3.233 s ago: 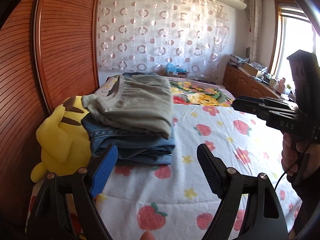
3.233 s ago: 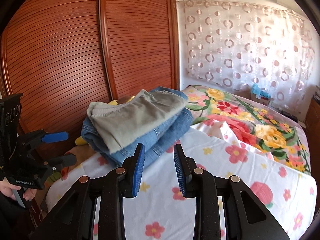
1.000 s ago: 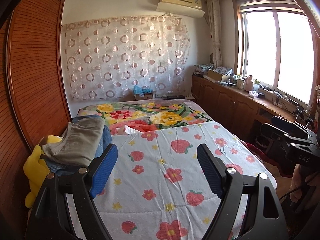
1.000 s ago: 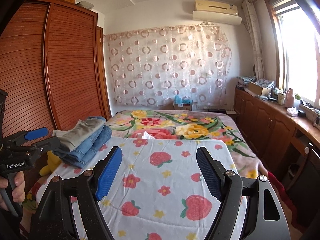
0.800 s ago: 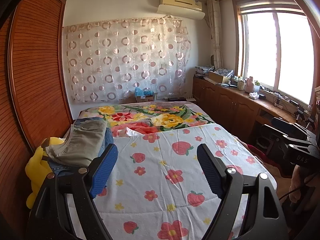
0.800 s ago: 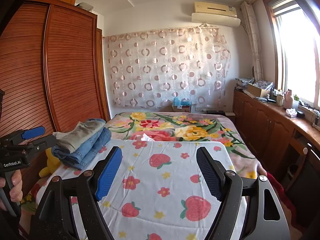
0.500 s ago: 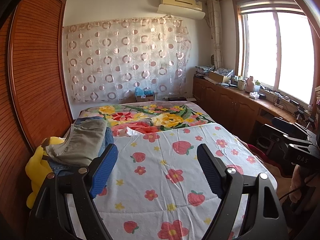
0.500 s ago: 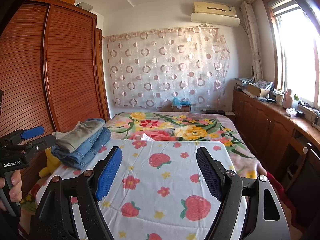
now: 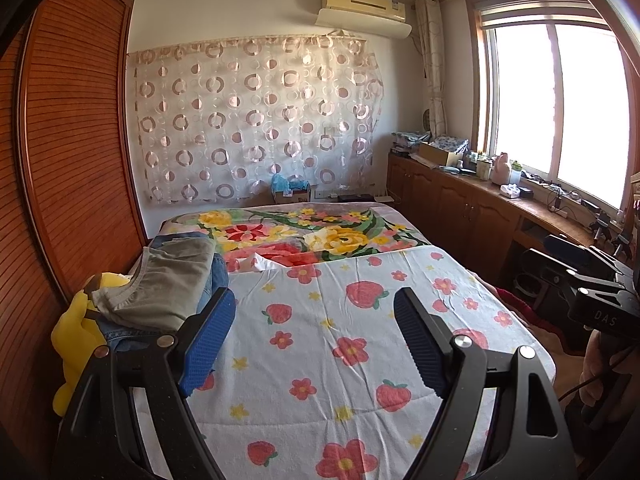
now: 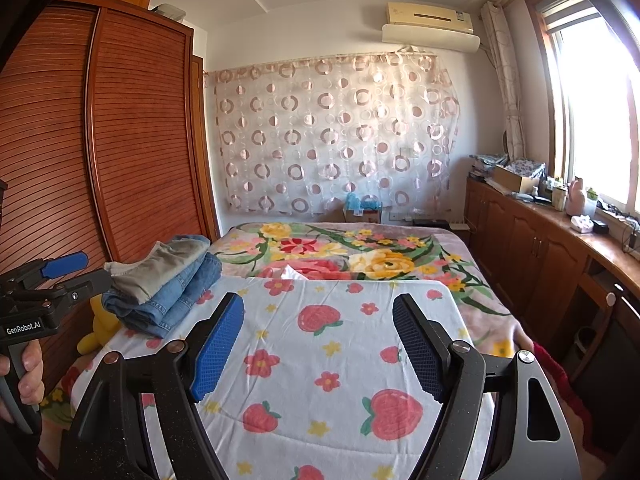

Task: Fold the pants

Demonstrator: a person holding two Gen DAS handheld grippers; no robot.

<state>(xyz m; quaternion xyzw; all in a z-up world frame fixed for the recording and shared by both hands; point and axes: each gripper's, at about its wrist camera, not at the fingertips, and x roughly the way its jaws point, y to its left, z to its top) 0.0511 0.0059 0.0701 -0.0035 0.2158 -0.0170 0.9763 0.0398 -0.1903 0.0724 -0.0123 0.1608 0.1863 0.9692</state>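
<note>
Folded grey-green pants (image 9: 164, 284) lie on top of folded blue jeans (image 9: 218, 276) in a stack at the left edge of the bed; the stack also shows in the right wrist view, grey pants (image 10: 160, 266) over jeans (image 10: 172, 300). My left gripper (image 9: 314, 336) is open and empty, held back from the bed's near end, well clear of the stack. My right gripper (image 10: 318, 338) is open and empty over the near end of the bed. Each gripper shows at the edge of the other's view, the left gripper (image 10: 60, 276) and the right one (image 9: 580, 272).
The bed has a white strawberry-print cover (image 9: 360, 340) and a floral blanket (image 9: 304, 236) beyond. A yellow plush toy (image 9: 76, 336) sits under the stack beside the wooden wardrobe (image 9: 72, 160). Wooden cabinets (image 9: 460, 208) with clutter run along the window side.
Since 3.2 s ago both grippers have pulled back from the stack to the foot of the bed, and the right one has opened. Over the last second almost nothing moves.
</note>
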